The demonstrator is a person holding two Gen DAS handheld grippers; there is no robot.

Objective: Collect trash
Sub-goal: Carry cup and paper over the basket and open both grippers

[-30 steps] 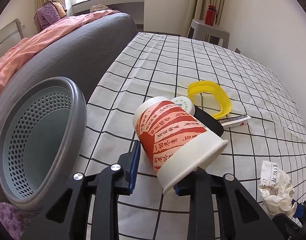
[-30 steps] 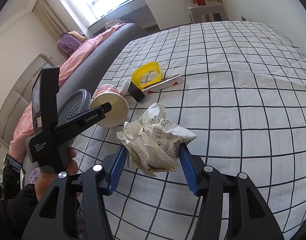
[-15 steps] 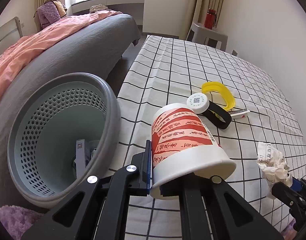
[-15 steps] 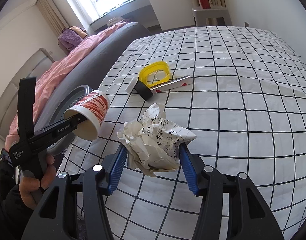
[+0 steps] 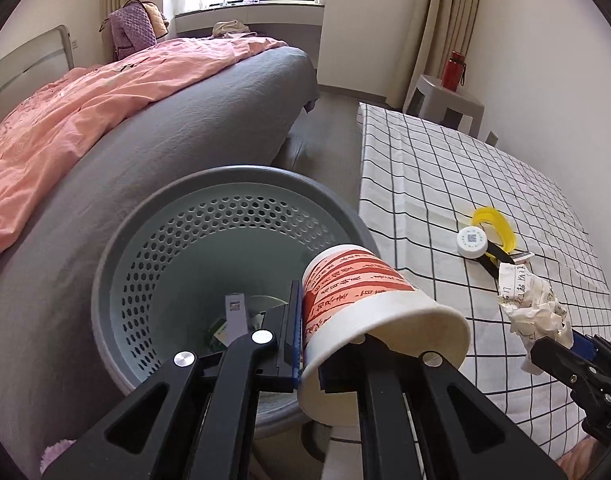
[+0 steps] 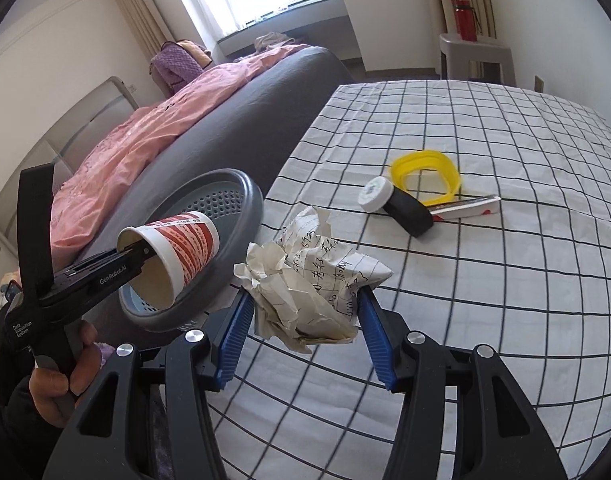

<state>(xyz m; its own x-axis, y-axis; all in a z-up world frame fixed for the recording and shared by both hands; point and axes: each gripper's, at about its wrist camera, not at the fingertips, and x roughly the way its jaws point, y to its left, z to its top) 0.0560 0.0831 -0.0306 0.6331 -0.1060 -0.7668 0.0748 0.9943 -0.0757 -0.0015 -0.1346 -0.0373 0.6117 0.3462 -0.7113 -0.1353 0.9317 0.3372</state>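
My left gripper (image 5: 309,340) is shut on the wall of a red-and-white paper cup (image 5: 361,300), one finger inside its mouth. It holds the cup tilted over the right rim of a grey waste basket (image 5: 117,240) with a perforated teal liner and some trash inside. The cup (image 6: 177,252) and basket (image 6: 241,220) also show in the right wrist view. My right gripper (image 6: 305,320) is shut on a crumpled ball of written paper (image 6: 309,284), above the checked cloth; the ball also shows in the left wrist view (image 5: 533,304).
On the checked tablecloth (image 6: 505,288) lie a yellow plastic ring (image 6: 425,176), a black bottle with a white cap (image 6: 397,208) and a white-and-red tube (image 6: 469,206). A grey bed with pink bedding (image 5: 105,92) runs along the left. A stool with a red bottle (image 5: 453,70) stands at the back.
My left gripper has carried the cup leftward off the table to over the basket's rim. My right gripper has followed left with the paper ball toward the table's edge.
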